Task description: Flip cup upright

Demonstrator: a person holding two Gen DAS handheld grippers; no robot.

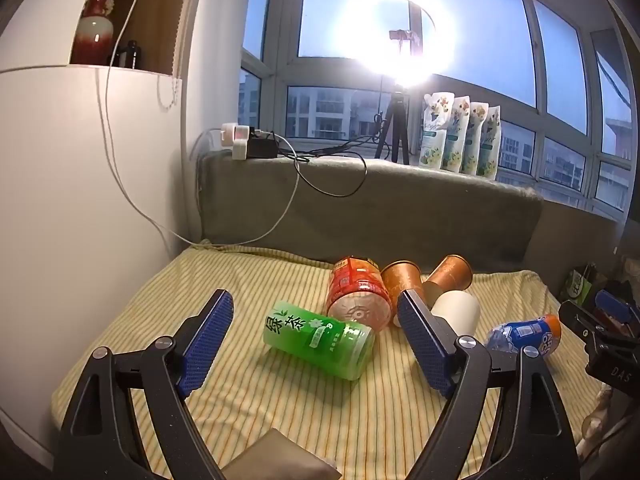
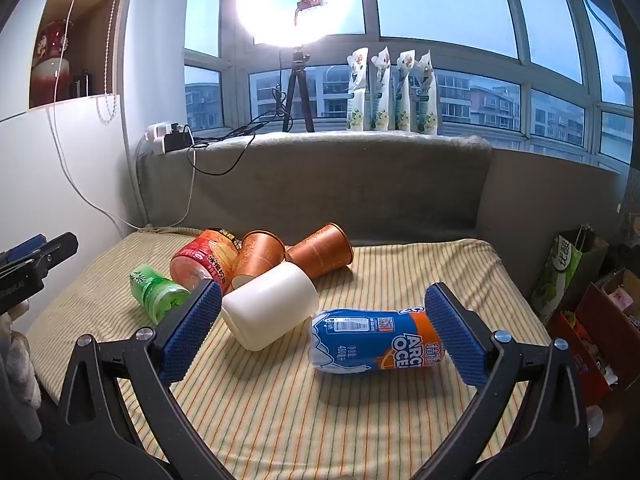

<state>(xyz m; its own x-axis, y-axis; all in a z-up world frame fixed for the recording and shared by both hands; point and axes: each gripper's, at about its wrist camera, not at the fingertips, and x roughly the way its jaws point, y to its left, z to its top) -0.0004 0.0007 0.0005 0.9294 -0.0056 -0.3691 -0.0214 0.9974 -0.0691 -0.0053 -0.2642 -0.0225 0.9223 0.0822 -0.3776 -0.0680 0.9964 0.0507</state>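
Note:
Several cups lie on their sides on a yellow striped cloth [image 1: 280, 420]. A green cup [image 1: 320, 338] lies between my left gripper's [image 1: 316, 340] open fingers. Behind it are a red cup [image 1: 358, 292], two copper cups [image 1: 402, 278] [image 1: 448, 274], a white cup [image 1: 458, 310] and a blue-orange cup [image 1: 524, 332]. In the right wrist view my right gripper [image 2: 324, 328] is open and empty. The white cup [image 2: 272, 308] and the blue-orange cup [image 2: 376, 340] lie between its fingers, with the green cup [image 2: 158, 292], red cup [image 2: 204, 260] and copper cups [image 2: 256, 256] [image 2: 320, 250] beyond.
A grey padded ledge [image 2: 320, 184] backs the cloth, with a power strip [image 2: 168, 136], cables, a ring light on a tripod [image 2: 298, 92] and several pouches [image 2: 392, 92]. A white cabinet [image 1: 80, 200] stands at the left. Bags and boxes [image 2: 580, 292] stand at the right.

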